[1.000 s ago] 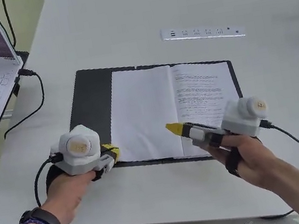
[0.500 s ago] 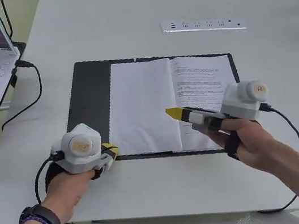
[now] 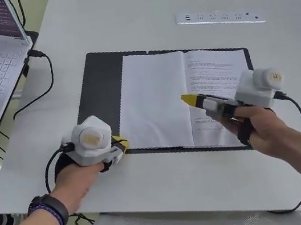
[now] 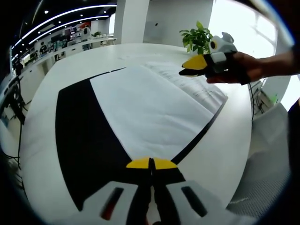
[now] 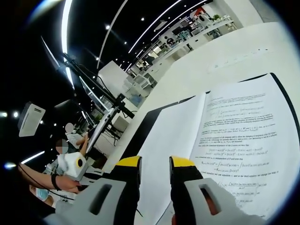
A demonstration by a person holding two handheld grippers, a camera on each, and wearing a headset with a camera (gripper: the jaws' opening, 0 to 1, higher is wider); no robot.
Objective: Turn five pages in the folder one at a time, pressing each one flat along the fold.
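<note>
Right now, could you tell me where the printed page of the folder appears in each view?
Head view: printed page, right of centre.
Left gripper view: upper right, beyond the blank page.
Right gripper view: right half.
Shared landmark: the blank page adjoining it.

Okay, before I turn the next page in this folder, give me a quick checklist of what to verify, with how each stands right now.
1. Black folder lying open on the white table: ok.
2. Blank white left page flat beside the fold: ok.
3. Left tool shut, holding nothing, at the folder's near edge: ok.
4. Right tool over the printed right page, jaws slightly apart: ok.
5. Single page gripped: not ok, nothing held yet.
6. Right tool touching the paper: cannot tell.
</note>
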